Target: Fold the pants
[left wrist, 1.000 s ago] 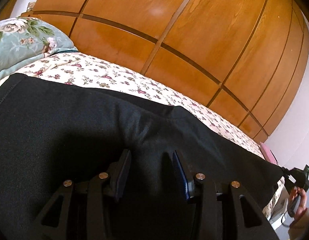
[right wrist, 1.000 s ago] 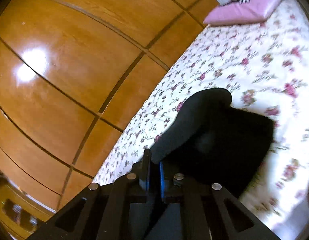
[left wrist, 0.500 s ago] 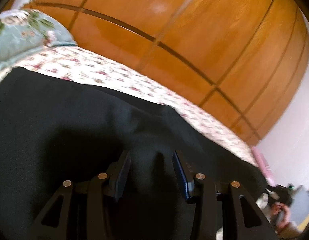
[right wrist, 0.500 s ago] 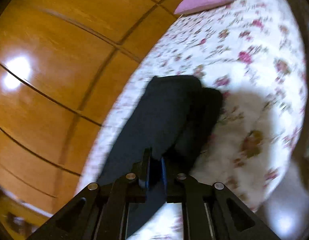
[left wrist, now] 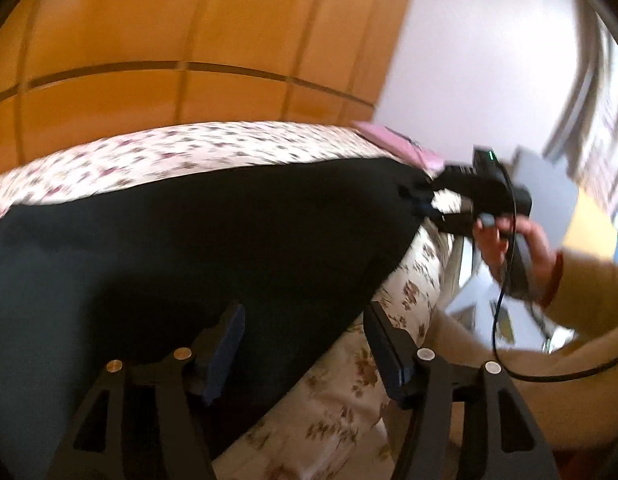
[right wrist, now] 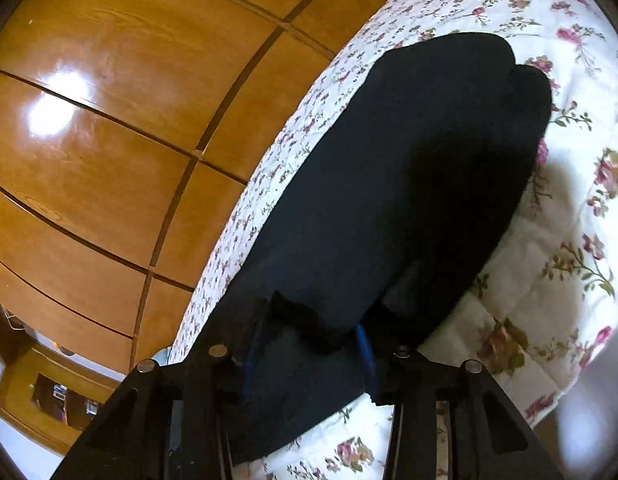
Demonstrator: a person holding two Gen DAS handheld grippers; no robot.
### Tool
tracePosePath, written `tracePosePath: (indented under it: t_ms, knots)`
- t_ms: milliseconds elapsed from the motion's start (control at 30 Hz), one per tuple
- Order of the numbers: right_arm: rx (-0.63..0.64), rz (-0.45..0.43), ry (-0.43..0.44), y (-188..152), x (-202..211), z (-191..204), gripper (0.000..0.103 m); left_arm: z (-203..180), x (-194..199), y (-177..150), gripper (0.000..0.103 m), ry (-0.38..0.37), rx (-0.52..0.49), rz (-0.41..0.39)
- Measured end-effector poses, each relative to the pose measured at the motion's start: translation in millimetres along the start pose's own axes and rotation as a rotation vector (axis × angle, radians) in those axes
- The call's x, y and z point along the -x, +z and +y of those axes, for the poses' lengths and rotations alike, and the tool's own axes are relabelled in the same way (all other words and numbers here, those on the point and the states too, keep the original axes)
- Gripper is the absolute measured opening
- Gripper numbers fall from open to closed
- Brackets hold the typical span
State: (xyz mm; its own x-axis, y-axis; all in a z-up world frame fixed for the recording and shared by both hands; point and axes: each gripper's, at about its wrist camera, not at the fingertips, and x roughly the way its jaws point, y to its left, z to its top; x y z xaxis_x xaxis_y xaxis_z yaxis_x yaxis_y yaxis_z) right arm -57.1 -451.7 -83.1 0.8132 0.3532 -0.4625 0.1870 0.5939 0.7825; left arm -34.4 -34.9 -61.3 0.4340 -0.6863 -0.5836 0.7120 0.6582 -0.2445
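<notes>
Wardrobe [right wrist: 109, 128]: glossy wooden panels, far side of the bed, full width of both views.

Bed [right wrist: 569, 264]: floral cover, soft and yielding; bears the pants.

Pants [right wrist: 409, 184]: black, lying flat along the bed, one layer lapped over another at the far end. Judged soft, limp and light; they will sag and crease if lifted at one point. Best taken at an edge or corner, both ends at once, so the fold stays square. The cover may bunch up with the cloth if the grip goes deep.

Pillow [left wrist: 393, 142]: pink, at the far right corner of the bed, just beyond the end of the pants; may crowd a fold made that way.

Left gripper [left wrist: 305, 344]: jaws wide, empty, straddling the near edge of the pants.

Right gripper [right wrist: 309, 344]: jaws apart, a hump of black cloth lying between them; not pinched, as far as can be seen. In the left view it sits at the right end of the pants.
</notes>
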Motion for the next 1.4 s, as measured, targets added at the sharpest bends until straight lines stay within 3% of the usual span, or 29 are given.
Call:
tracePosePath:
  t_ms: [100,200,267,300,333,433,467,700,833,900,933,1033,1067,1167,1233,1300,1400]
  knots:
    - [-0.008,0.003,-0.008,-0.1,1.3,-1.3,0.039,-7.2,-18.5,7.2,0.065,-0.012,-0.067,0.036]
    - [-0.021,0.002,-0.01,-0.7,0.3,-4.6,0.036,-13.8,-36.6,11.8,0.065,0.061,-0.145,0.081]
    - [-0.021,0.001,-0.017,-0.8,-1.0,-4.0,0.032,-15.7,-41.6,14.1,0.064,0.068,-0.169,0.081]
    - [-0.009,0.0,-0.03,-0.8,-1.6,-2.3,0.026,-17.3,-43.4,14.8,0.059,0.066,-0.181,0.076]
    - [0.008,0.0,-0.053,-0.6,-2.2,-0.6,0.017,-19.3,-44.9,15.0,0.043,0.072,-0.199,0.071]
    - [0.013,-0.014,-0.055,0.4,-1.0,0.9,0.009,-21.3,-42.3,16.9,0.01,0.046,-0.183,0.066]
    - [0.009,-0.021,-0.048,0.8,2.3,1.8,0.009,-23.2,-38.4,18.2,0.007,0.04,-0.172,0.056]
    - [0.07,-0.016,-0.052,-0.3,27.0,17.3,0.008,-25.4,-15.1,14.6,0.007,-0.023,-0.118,0.038]
    - [0.038,0.044,-0.125,-10.9,16.7,-1.2,0.007,-25.3,-21.5,3.9,0.007,-0.03,-0.103,0.056]
    - [-0.009,0.041,-0.106,-13.6,13.1,-11.5,0.007,-23.4,-23.5,1.4,0.008,-0.038,-0.085,0.059]
    - [-0.017,0.036,-0.098,-13.4,13.0,-12.5,0.008,-22.6,-23.2,1.9,0.01,-0.044,-0.076,0.058]
    - [-0.023,0.036,-0.069,-9.5,17.3,-10.9,0.013,-16.0,-17.4,6.3,0.031,-0.088,0.0,0.049]
    - [-0.025,0.03,-0.068,-7.6,20.1,-10.2,0.014,-13.4,-14.0,7.3,0.031,-0.108,0.026,0.041]
    - [0.029,-0.024,-0.138,-1.9,34.9,-5.7,0.018,-2.4,1.9,10.8,0.032,-0.132,0.094,-0.008]
    - [0.113,-0.092,-0.234,1.9,47.8,6.4,0.018,9.0,16.7,12.6,0.033,-0.123,0.139,-0.054]
    - [0.194,-0.202,-0.374,3.9,62.8,20.5,0.019,25.7,32.2,14.0,0.035,-0.067,0.185,-0.093]
    - [0.291,-0.263,-0.368,4.0,71.3,40.6,0.026,55.8,48.0,13.8,0.036,0.038,0.265,-0.118]
